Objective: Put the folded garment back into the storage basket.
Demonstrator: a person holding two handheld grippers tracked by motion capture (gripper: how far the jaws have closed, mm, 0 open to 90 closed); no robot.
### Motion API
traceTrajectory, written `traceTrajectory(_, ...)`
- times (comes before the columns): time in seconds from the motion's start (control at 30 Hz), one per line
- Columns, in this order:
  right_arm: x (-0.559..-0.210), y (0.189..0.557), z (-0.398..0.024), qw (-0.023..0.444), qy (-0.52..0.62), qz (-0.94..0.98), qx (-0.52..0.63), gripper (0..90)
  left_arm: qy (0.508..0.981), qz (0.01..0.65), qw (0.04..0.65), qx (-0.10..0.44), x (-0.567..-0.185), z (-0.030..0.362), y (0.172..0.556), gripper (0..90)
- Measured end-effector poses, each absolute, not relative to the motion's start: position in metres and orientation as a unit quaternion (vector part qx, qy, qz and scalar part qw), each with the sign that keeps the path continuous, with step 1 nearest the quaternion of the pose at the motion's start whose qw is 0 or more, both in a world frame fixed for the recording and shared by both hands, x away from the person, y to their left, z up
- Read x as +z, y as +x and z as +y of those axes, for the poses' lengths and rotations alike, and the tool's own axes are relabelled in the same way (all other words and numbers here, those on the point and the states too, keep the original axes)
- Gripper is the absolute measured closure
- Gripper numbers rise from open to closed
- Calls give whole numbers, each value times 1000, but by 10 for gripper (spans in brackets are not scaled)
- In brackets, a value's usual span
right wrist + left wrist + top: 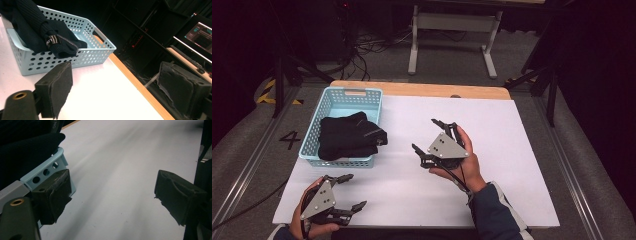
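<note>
The left tool (346, 191) is resting low at the near left corner of the white tabletop (512, 150), its jaws spread wide and gripping nothing. Just ahead of its left jaw is sitting the light blue perforated plastic basket (326, 105), and a black ribbed knit garment (348, 136) is lying bundled inside, one fold spilling over the rim on the side nearest the other tool. In the left gripper view the basket's corner (47, 171) is standing right behind that jaw, with bare tabletop between the two pads. The right tool (427, 135) is hovering over the middle of the tabletop, released and empty, jaws pointing toward the basket, which is lying ahead and a little apart. In the right gripper view the garment's labelled cuff (53, 41) is drooping over the basket wall. The garment appears already deposited, so the step in hand looks like the release and clearing away. Any next move would call for both tools drawing back without snagging the overhanging fold.
</note>
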State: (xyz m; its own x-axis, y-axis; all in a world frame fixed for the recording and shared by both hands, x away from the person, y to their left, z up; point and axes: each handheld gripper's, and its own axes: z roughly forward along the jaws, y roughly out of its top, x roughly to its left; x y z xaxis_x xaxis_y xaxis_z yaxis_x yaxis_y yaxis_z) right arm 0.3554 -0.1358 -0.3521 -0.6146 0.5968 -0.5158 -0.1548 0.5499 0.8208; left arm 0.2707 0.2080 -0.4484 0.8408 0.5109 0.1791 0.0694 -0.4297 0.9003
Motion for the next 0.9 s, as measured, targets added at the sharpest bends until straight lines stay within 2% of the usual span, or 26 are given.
traceTrajectory(0.9, -350, 347, -151, 420, 149, 780, 440, 112, 814, 188, 502, 223, -448, 209, 272, 119)
